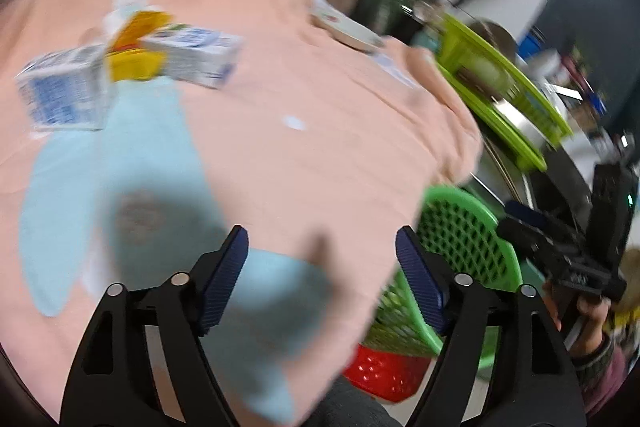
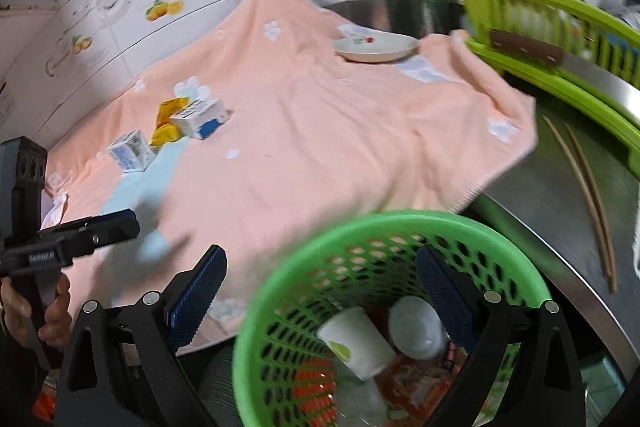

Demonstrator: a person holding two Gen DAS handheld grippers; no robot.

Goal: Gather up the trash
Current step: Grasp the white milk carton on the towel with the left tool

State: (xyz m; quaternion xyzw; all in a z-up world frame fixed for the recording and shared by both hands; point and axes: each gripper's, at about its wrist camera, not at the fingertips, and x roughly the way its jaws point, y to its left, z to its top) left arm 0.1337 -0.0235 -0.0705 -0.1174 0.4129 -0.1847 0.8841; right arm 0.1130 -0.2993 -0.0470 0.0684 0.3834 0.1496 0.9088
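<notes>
left wrist view was motion-blurred, left gripper (image 1: pixel 322 263) gaped empty over the peach cloth (image 1: pixel 320 99), right gripper (image 2: pixel 322 291) wide, empty, astride the green basket (image 2: pixel 280 267) rim, milk cartons (image 1: pixel 192 55) smeared, print unreadable

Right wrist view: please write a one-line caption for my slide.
Open right gripper above green basket holding paper cup; milk cartons remain on peach cloth.
</notes>
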